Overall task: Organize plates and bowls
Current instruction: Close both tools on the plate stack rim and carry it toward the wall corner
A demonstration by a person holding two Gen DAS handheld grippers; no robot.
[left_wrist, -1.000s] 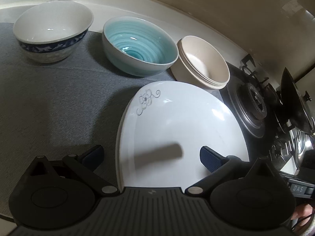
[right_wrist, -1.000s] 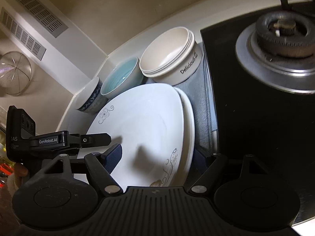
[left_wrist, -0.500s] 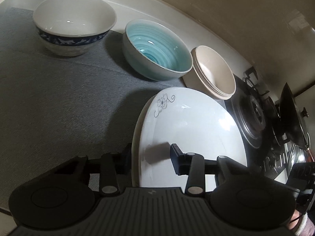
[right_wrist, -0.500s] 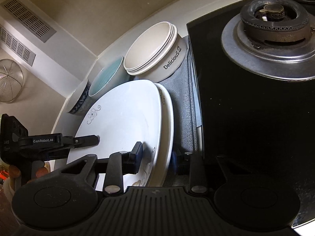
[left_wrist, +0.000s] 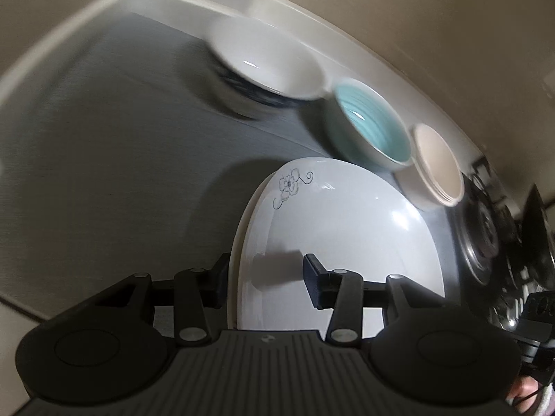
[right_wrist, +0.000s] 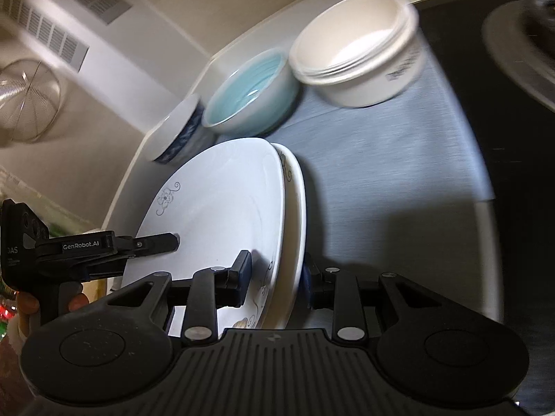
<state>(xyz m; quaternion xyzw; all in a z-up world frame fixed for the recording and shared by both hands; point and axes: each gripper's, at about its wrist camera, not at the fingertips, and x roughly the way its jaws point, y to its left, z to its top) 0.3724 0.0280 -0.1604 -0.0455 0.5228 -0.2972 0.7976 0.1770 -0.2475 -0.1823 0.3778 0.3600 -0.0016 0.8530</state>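
Observation:
Two stacked plates are held off the grey mat (left_wrist: 121, 138): a white plate with a blue flower (left_wrist: 347, 228) (right_wrist: 222, 208) on top of a cream plate (right_wrist: 296, 208). My left gripper (left_wrist: 267, 277) clamps the stack's near edge, one finger above and one below, and its jaws are opening slightly. One left finger (right_wrist: 159, 241) rests on the white plate in the right wrist view. My right gripper (right_wrist: 275, 274) is shut on the opposite rim. Behind stand a blue-patterned bowl (left_wrist: 267, 66) (right_wrist: 180, 135), a turquoise bowl (left_wrist: 374, 128) (right_wrist: 249, 97) and stacked cream bowls (left_wrist: 437, 166) (right_wrist: 357, 52).
A black gas stove with a burner (left_wrist: 482, 239) (right_wrist: 520, 34) borders the mat on the right. The white counter rim and wall run behind the bowls. A wire strainer (right_wrist: 27, 100) hangs at the far left. Bare mat lies left of the plates.
Both grippers closed onto the plate stack, one on each side. The stack rose and moved left across the mat, away from the stove and the cream bowls.

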